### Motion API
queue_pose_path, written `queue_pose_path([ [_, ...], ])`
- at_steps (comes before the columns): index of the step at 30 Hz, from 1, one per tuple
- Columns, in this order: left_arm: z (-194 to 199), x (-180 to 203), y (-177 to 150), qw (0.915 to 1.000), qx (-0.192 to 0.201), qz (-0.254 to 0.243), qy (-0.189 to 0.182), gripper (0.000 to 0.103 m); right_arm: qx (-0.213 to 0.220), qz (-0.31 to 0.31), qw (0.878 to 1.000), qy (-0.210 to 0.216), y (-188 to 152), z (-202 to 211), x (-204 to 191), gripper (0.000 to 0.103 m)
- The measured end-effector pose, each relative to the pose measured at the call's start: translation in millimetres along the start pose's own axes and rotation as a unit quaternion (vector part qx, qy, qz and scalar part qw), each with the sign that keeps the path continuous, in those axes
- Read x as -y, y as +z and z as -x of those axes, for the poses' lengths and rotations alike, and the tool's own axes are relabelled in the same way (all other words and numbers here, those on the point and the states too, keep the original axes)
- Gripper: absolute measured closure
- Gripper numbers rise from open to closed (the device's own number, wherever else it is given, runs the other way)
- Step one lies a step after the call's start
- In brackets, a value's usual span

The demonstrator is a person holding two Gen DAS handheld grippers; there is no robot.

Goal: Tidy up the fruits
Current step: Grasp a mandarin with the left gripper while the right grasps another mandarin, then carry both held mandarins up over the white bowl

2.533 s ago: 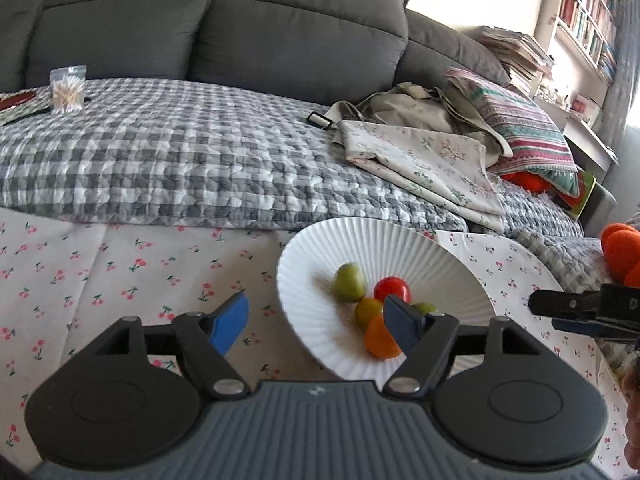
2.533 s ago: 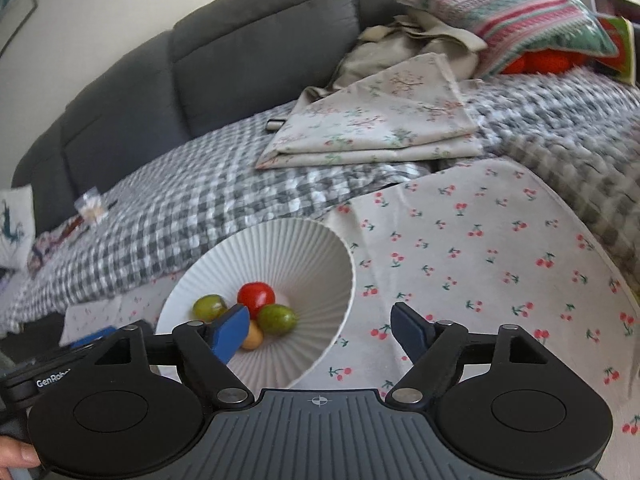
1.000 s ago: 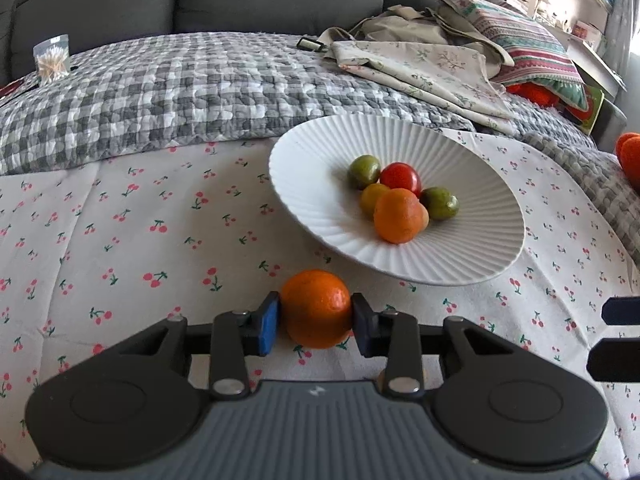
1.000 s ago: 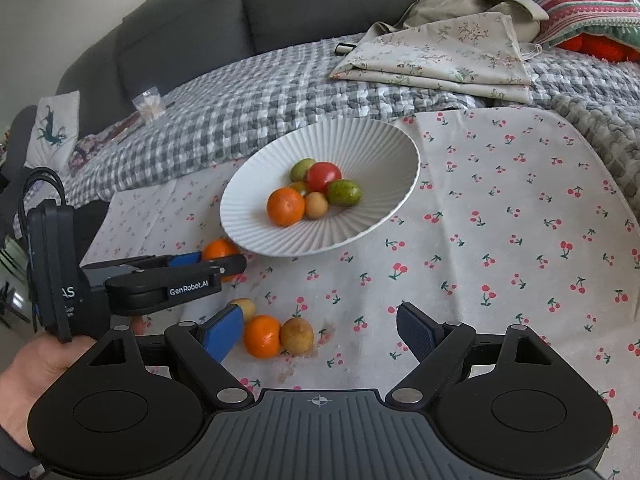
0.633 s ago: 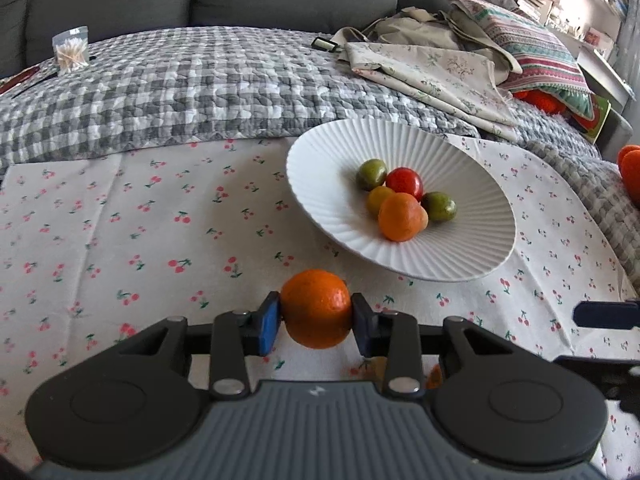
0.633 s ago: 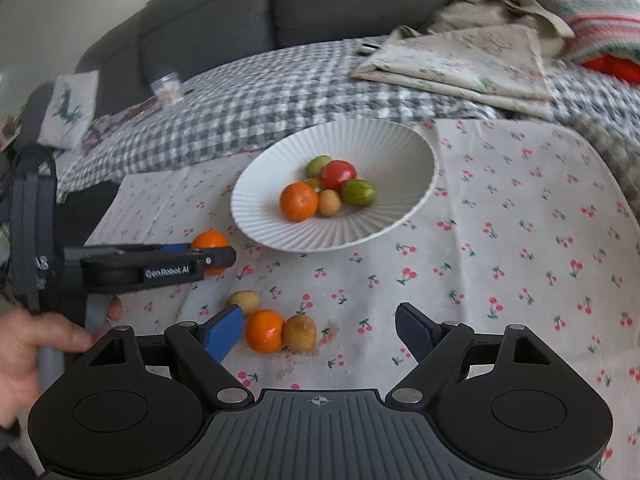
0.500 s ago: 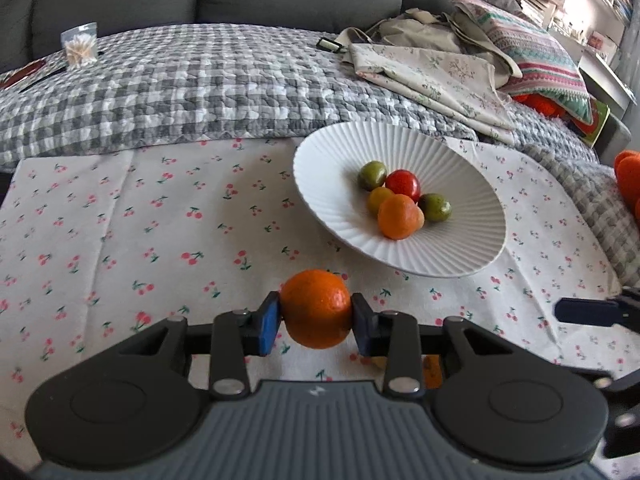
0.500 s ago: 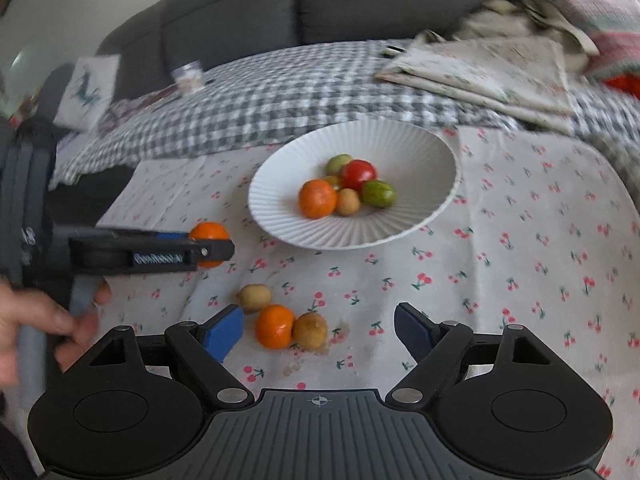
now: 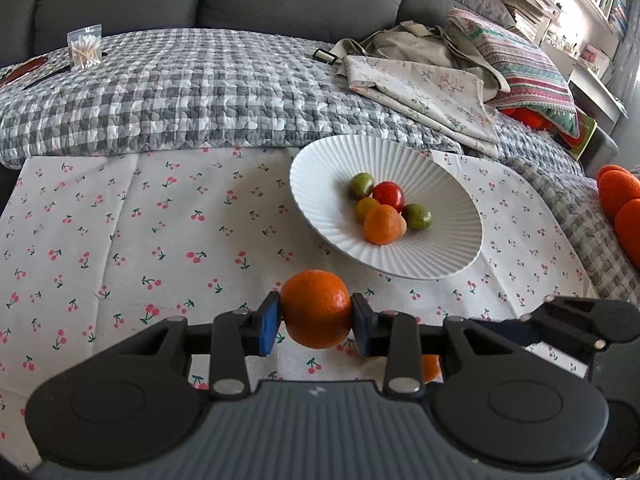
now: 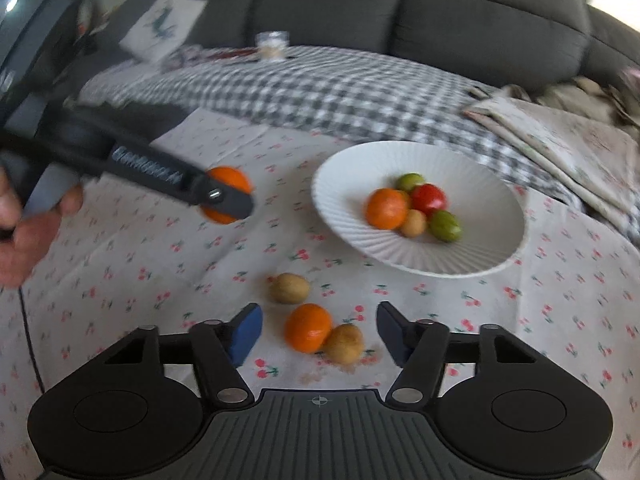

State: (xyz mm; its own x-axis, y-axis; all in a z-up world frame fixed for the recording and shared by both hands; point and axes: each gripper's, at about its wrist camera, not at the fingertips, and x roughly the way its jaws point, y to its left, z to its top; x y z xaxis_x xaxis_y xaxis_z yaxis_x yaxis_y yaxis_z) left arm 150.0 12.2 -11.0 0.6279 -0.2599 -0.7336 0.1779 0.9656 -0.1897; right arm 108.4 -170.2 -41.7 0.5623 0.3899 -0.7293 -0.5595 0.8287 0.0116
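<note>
Two grippers are in your hands. Your left gripper [image 9: 316, 320] is nearly closed, its blue pads [image 9: 269, 322] pressed on either side of an orange mandarin [image 9: 316, 308] held up off the cherry-print cloth [image 9: 120, 220]. The mandarin is round, so it shows no long axis or pointing direction. Ahead of it and to the right sits a white ribbed bowl [image 9: 440, 184] tilted on the cloth. It holds five fruits touching in a cluster: a second mandarin [image 9: 383, 225], a red tomato [image 9: 388, 196], two green fruits and a yellowish one half hidden behind the mandarin.

Your right gripper [image 10: 318, 332] has just been closing, and its jaws stand partly apart with nothing pressed between the pads. Just beyond its fingertips a third mandarin [image 10: 308, 327] lies on the cloth, touching a brown fruit [image 10: 344, 343] to its right; another brown fruit [image 10: 289, 288] lies a little farther ahead. The bowl lies farther ahead and to the right.

The right wrist view is blurred. In the left wrist view, the gripper body hides most of the loose fruits; only an orange sliver shows. Orange shapes at the right edge are cut off and hard to make out.
</note>
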Motion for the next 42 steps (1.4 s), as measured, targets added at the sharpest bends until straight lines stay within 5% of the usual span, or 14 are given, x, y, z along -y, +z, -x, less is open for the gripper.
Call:
queue_pose_path([
  [8, -1.3, -1.9, -0.1, 1.0000, 0.000, 0.002, 0.000, 0.068, -0.020, 0.044, 0.998, -0.026, -2.7, -24.3, -16.0, 0.063],
  [10, -1.4, -1.3, -0.7, 1.0000, -0.001, 0.002, -0.001, 0.068, -0.022, 0.042, 0.999, -0.024, -1.0, -24.0, -16.4, 0.076],
  [42, -0.6, 2.8, 1.0, 0.9997, 0.022, -0.004, -0.005, 0.068, 0.043, -0.081, 0.996, -0.008, 14.4, 34.0, 27.7, 0.076],
])
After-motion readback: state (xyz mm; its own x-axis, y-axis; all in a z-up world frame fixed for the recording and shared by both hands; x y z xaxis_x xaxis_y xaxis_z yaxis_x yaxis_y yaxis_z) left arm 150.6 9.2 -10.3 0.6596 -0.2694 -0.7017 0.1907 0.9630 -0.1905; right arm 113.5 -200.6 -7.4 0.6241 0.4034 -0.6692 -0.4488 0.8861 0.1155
